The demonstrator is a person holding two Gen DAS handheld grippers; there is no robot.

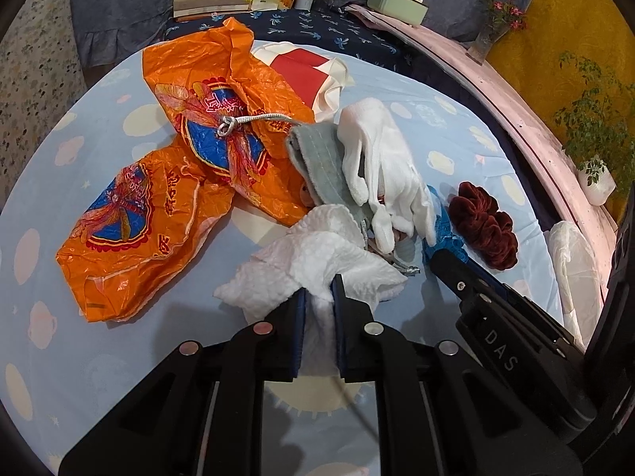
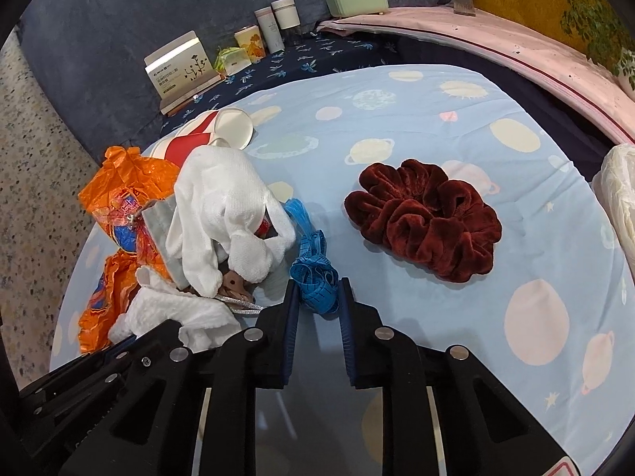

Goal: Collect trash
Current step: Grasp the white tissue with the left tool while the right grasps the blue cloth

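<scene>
The left gripper (image 1: 319, 291) pinches a white tissue (image 1: 317, 261) in its jaws at the near edge of the bench (image 1: 119, 357) clutter. The right gripper's (image 2: 317, 297) jaws flank the blue tape (image 2: 313, 277), touching it. An orange bag (image 1: 166, 182) lies flat, its contents hidden.

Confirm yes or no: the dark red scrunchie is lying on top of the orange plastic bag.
No: the dark red scrunchie lies alone on the blue sheet, well apart from the orange plastic bag.
</scene>
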